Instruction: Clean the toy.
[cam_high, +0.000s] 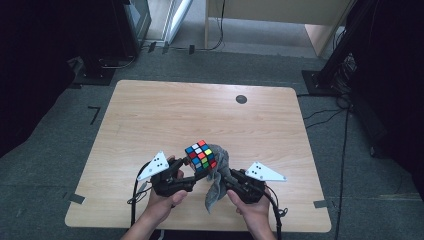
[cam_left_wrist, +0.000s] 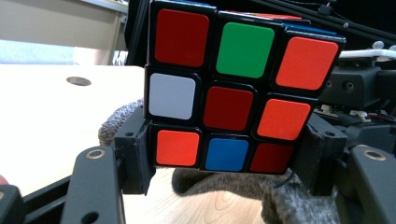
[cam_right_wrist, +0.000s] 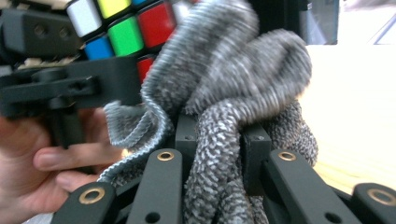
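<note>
- Wooden table (cam_high: 150, 115) on grey carpet; dark cap (cam_high: 241, 99) at upper centre.
- Left gripper (cam_high: 186, 169) clamps the puzzle cube (cam_high: 201, 155), lower centre.
- Right gripper (cam_high: 226, 181) pinches the grey cloth (cam_high: 218, 172) against the cube.

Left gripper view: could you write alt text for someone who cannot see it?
A scrambled colour-tiled puzzle cube is clamped between the left tongs above a pale wooden table, with a grey knitted cloth bunched beneath it.

Even, soft overhead light brightens the pale wooden table (cam_high: 150, 115) while far corners fall dark, and the knitted grey cloth (cam_right_wrist: 233, 79) blurs close up in the right gripper view.
</note>
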